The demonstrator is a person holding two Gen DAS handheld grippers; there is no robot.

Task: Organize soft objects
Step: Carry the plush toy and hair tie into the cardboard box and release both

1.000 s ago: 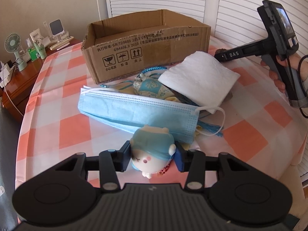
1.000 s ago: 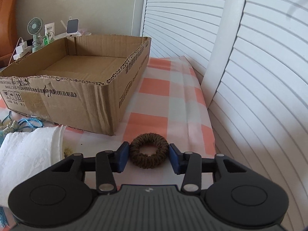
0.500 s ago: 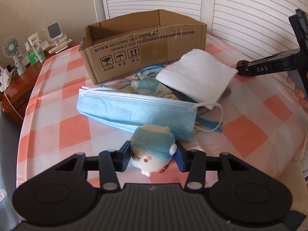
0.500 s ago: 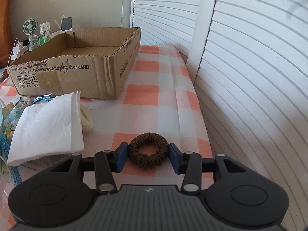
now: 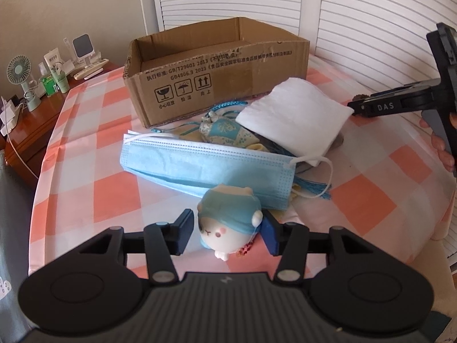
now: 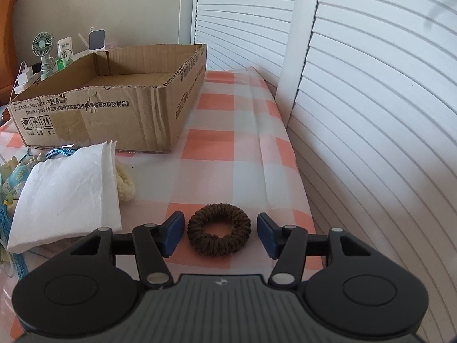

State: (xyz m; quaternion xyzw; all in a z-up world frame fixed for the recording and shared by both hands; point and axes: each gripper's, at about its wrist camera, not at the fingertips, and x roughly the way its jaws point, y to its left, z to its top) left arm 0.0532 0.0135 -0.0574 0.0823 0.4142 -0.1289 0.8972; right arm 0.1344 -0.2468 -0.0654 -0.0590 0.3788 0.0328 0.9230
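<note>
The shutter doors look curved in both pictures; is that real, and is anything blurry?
Lens distortion: the right wrist view bows the shutter slats, and the left wrist view rounds the cardboard box and darkens its corners. Both are sharp; soft daylight, faint shadows.

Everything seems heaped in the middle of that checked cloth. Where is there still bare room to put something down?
The cardboard box shows a bare floor. Bare cloth runs between the box and the shutter doors, and left of the blue face mask. The middle is crowded: mask, white folded cloth and patterned pouch overlap there.

A home room: checked tablecloth [image 5: 94,200], louvred shutters [image 6: 371,85], desk fan [image 5: 20,75] on a wooden sideboard [image 5: 28,125]
</note>
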